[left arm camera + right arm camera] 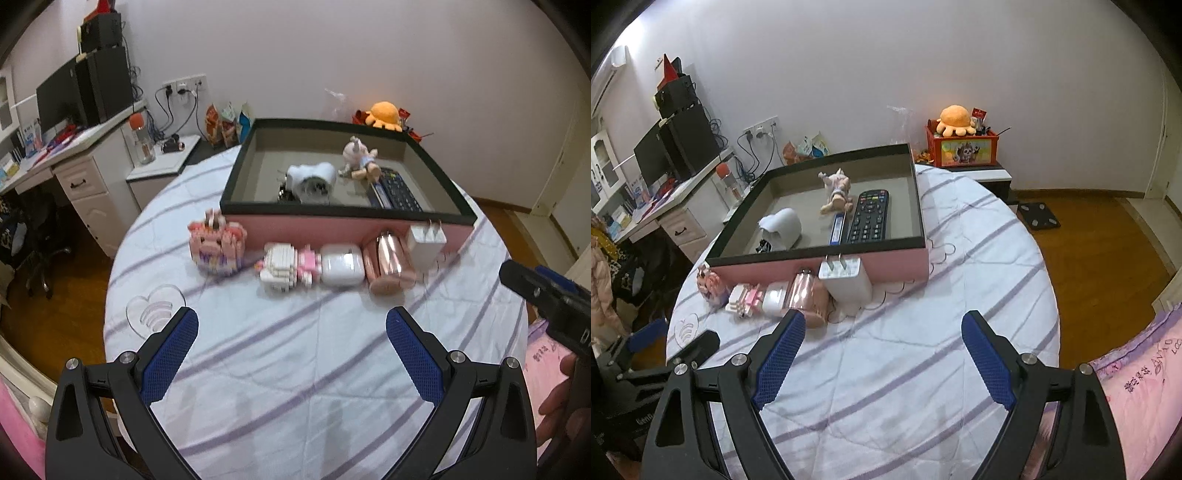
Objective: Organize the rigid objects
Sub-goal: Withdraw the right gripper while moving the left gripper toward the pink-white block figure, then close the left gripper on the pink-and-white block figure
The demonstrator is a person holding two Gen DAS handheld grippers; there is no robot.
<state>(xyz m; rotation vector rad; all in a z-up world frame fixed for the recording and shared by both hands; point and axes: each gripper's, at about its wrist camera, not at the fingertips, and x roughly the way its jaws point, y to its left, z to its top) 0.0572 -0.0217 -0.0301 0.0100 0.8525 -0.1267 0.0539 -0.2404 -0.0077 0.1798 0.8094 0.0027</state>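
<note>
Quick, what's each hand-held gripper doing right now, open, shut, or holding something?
Left hand-held gripper: open, holding nothing.
Right hand-held gripper: open, holding nothing.

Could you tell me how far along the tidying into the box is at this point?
Partly done: the box already holds a remote, a doll and a white gadget. Both grippers, left and right, are open and empty. The charger, pink cylinder, white case and block toys remain outside.

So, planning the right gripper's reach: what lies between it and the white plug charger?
Only bare striped cloth lies between the open right gripper and the white plug charger, as the right wrist view shows.
</note>
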